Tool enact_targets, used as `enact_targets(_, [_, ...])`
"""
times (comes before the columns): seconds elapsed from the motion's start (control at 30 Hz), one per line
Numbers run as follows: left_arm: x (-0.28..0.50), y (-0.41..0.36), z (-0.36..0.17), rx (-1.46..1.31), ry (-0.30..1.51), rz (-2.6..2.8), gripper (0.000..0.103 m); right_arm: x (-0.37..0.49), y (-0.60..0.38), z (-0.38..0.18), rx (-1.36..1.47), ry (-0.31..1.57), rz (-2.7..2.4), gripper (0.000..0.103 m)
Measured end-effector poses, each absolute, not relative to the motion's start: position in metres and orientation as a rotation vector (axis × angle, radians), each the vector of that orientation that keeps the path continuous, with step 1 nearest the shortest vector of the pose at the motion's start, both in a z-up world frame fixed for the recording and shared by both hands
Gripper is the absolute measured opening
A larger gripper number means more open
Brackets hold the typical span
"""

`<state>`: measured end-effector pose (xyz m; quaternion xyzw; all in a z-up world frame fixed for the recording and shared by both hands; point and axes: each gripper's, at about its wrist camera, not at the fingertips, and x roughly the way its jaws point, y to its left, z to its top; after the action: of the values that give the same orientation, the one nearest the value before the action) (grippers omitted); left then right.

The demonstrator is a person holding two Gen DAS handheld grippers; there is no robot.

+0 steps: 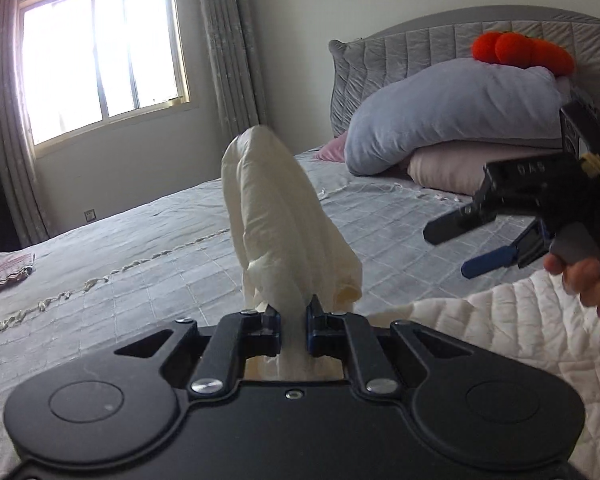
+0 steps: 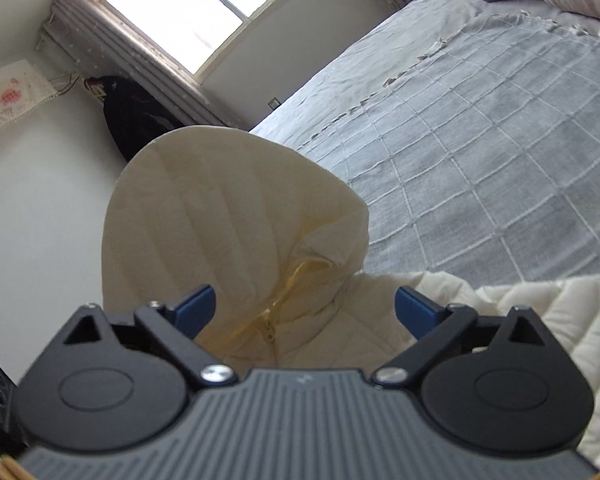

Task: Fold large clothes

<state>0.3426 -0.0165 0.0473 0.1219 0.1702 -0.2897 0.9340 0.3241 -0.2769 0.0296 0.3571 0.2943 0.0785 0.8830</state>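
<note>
A cream quilted jacket point(image 1: 284, 216) with a hood and a yellow zipper lies on the grey bed. My left gripper point(image 1: 293, 316) is shut on a bunched fold of it and holds it lifted above the bedspread. The jacket's body point(image 1: 512, 332) spreads at the lower right. My right gripper point(image 1: 452, 252) shows there, held in a hand, jaws open and empty. In the right wrist view the right gripper point(image 2: 306, 306) is open over the jacket's hood point(image 2: 228, 216) and zipper point(image 2: 268, 328).
The grey checked bedspread point(image 1: 140, 264) covers the bed. A blue pillow point(image 1: 452, 112), a pink pillow point(image 1: 448, 168) and an orange plush point(image 1: 520, 54) sit by the grey headboard. A small folded pink cloth point(image 1: 4, 268) lies at the left. A window point(image 1: 100, 52) is behind.
</note>
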Motion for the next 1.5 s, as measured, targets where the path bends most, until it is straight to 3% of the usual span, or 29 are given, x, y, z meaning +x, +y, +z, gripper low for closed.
enact_targets(0.23, [0.292,0.004,0.003,0.128,0.545,-0.539,0.017,0.243,-0.306,0.034,0.739,0.554,0.075,0.102])
enact_targets(0.37, [0.265,0.025,-0.008,-0.028,0.6,-0.523,0.069,0.224,-0.33,0.012,0.819,0.604,0.101,0.1])
enact_targets(0.4, [0.262,0.031,-0.007,-0.068,0.597,-0.514,0.078,0.224,-0.334,0.007,0.852,0.612,0.12,0.095])
enact_targets(0.43, [0.261,0.036,-0.005,-0.107,0.596,-0.506,0.081,0.225,-0.337,0.002,0.888,0.617,0.148,0.087])
enact_targets(0.57, [0.273,0.06,0.0,-0.381,0.591,-0.441,0.087,0.24,-0.332,-0.018,0.998,0.634,0.218,0.076])
enact_targets(0.67, [0.294,0.067,-0.013,-0.564,0.634,-0.372,0.086,0.261,-0.317,-0.032,1.05,0.67,0.251,0.068])
enact_targets(0.77, [0.316,0.065,-0.032,-0.675,0.687,-0.312,0.084,0.28,-0.294,-0.048,1.101,0.708,0.259,0.043])
enact_targets(0.83, [0.326,0.064,-0.04,-0.728,0.675,-0.282,0.06,0.289,-0.274,-0.056,1.082,0.744,0.255,0.019])
enact_targets(0.87, [0.331,0.064,-0.041,-0.741,0.672,-0.278,0.04,0.291,-0.262,-0.056,1.056,0.765,0.258,0.016])
enact_targets(0.9, [0.334,0.064,-0.037,-0.735,0.661,-0.26,0.03,0.291,-0.25,-0.055,1.025,0.771,0.264,0.013])
enact_targets(0.93, [0.336,0.066,-0.032,-0.728,0.632,-0.238,0.028,0.288,-0.235,-0.051,0.987,0.767,0.271,0.01])
enact_targets(1.2, [0.329,0.089,0.006,-0.503,0.521,-0.053,0.032,0.282,-0.141,-0.064,0.69,0.883,0.237,0.007])
enact_targets(1.3, [0.321,0.076,0.006,-0.479,0.522,-0.196,0.048,0.271,-0.133,-0.063,0.661,0.832,0.208,0.01])
enact_targets(1.37, [0.325,0.059,0.002,-0.436,0.534,-0.232,0.048,0.259,-0.132,-0.057,0.635,0.816,0.186,0.011])
enact_targets(1.47, [0.332,0.037,0.003,-0.301,0.523,-0.217,0.048,0.253,-0.143,-0.038,0.572,0.778,0.113,0.02])
enact_targets(1.5, [0.334,0.032,0.003,-0.267,0.518,-0.196,0.048,0.249,-0.148,-0.029,0.552,0.751,0.083,0.028])
